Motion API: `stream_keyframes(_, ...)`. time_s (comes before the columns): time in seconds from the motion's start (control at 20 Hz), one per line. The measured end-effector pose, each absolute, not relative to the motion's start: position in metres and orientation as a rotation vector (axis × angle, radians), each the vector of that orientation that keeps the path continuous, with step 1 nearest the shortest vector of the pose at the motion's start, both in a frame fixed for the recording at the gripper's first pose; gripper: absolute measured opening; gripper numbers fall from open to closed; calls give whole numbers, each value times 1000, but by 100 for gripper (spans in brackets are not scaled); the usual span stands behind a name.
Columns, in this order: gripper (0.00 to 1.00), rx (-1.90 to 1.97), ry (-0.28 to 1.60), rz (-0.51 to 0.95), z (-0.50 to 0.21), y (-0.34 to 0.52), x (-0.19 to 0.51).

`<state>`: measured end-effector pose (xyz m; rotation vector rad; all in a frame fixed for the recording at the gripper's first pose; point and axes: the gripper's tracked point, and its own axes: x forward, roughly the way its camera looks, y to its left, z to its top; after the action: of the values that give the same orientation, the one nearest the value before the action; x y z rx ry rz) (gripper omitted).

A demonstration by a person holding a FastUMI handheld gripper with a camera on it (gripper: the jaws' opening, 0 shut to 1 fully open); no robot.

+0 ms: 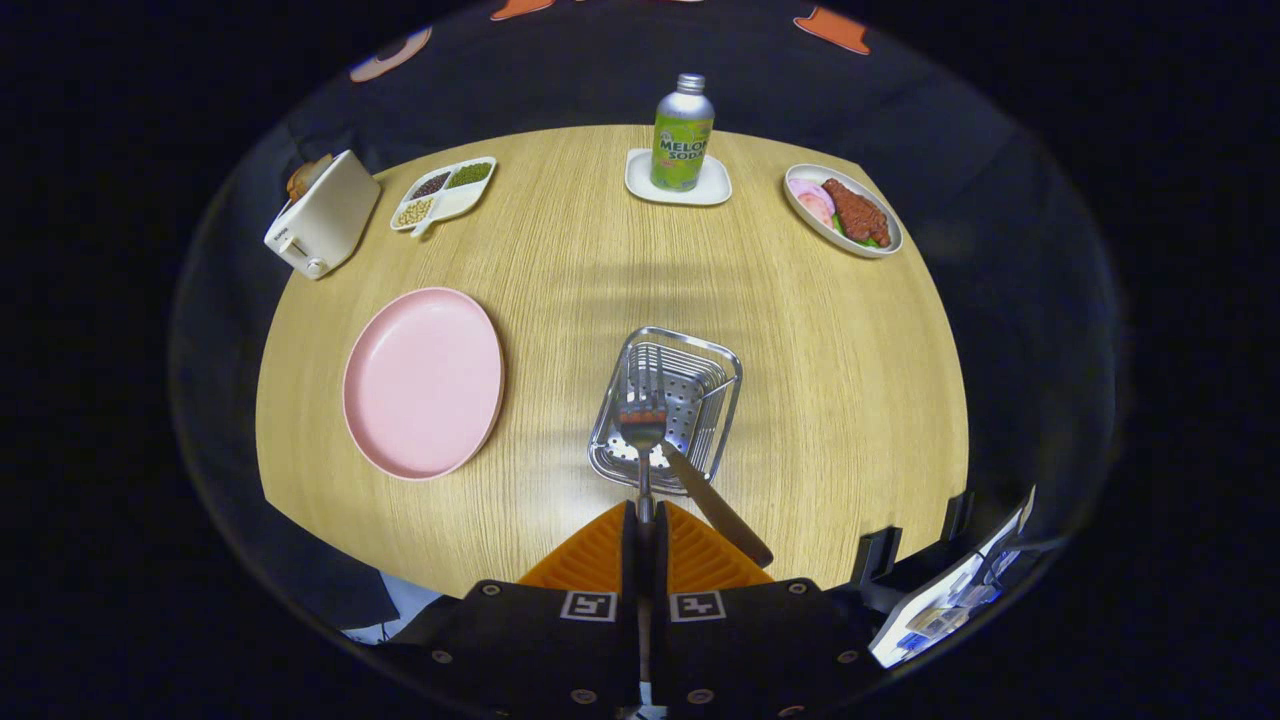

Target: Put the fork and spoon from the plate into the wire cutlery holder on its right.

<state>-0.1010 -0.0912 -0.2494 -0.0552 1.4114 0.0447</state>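
Observation:
My gripper [645, 515] is shut on the thin handle of a silver fork [642, 425], whose tines point away from me. The orange fingers [590, 562] are pressed together around the handle. The fork's head hangs over the near part of the wire cutlery holder [722, 372], a square metal basket just beyond the fingers. A second utensil [715, 505] with a flat brownish handle leans out of the holder's near rim toward the right finger; its head is hidden inside, so I cannot tell that it is the spoon. The pink plate [422, 380] left of the holder is bare.
On the round wooden table [850, 400], a cream toaster [320, 215] and a divided tray of beans [443, 193] sit at the far left. A green soda bottle [682, 135] stands on a white coaster at the back. A dish of food [842, 210] lies far right.

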Motion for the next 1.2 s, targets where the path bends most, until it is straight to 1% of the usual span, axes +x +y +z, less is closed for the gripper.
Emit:
stream_keyframes(0.25, 5, -44, 1527, 51, -261, -92, -106)
stream_keyframes(0.45, 5, -18, 1566, 41, -262, -95, -99)
stream_keyframes(0.55, 7, 22, 1570, 32, -261, -92, -94)
stream_keyframes(0.75, 9, 47, 1506, -5, -259, -96, -76)
stream_keyframes(0.95, 10, 54, 1388, -9, -247, -94, -56)
stream_keyframes(1.15, 13, 60, 1150, 21, -220, -75, -20)
stream_keyframes(1.2, 17, 71, 1092, 41, -210, -66, -14)
